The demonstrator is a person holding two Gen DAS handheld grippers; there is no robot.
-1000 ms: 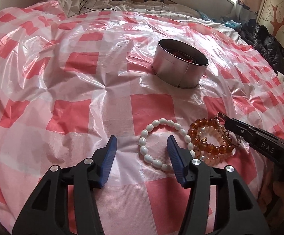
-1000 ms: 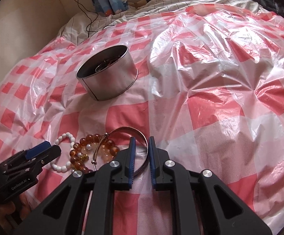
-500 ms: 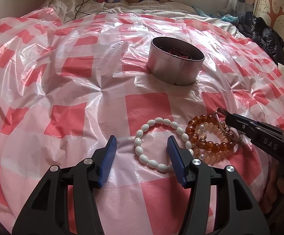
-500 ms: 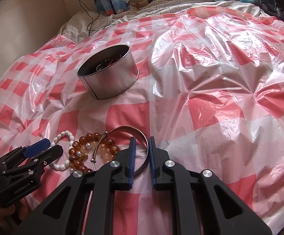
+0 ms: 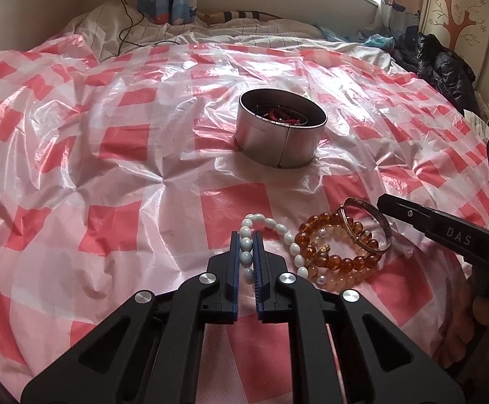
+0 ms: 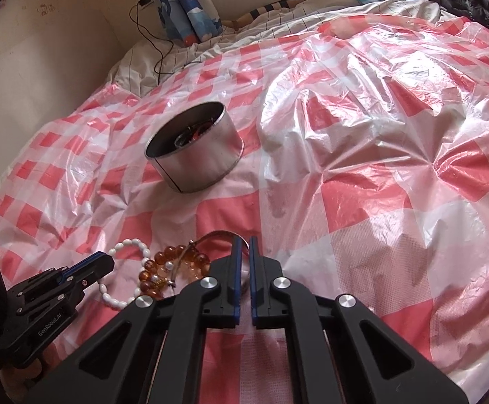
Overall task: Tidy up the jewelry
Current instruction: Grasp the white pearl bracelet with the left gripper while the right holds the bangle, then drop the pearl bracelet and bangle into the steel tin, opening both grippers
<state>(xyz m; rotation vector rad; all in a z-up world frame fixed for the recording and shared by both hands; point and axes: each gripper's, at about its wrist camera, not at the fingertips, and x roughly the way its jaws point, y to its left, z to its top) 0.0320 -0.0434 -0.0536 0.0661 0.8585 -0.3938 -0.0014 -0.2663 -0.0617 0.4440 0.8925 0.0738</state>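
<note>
White bracelet (image 5: 271, 239) lies on the sheet (image 5: 136, 175) before the tin (image 5: 279, 134). Left gripper (image 5: 246, 252) has just clamped its beads; right gripper (image 6: 243, 259) has just nipped the bangle (image 5: 367, 227). Both are gripped for transfer, probably into the tin.

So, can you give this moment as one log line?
left gripper: shut on white bead bracelet | right gripper: shut on silver bangle | metal tin: untouched

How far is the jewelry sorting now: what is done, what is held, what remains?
Done: the round metal tin already holds some red pieces. In hand: left gripper has just closed on the white bead bracelet; right gripper on the silver bangle. Left: the amber bead bracelets on the checked plastic sheet.
</note>
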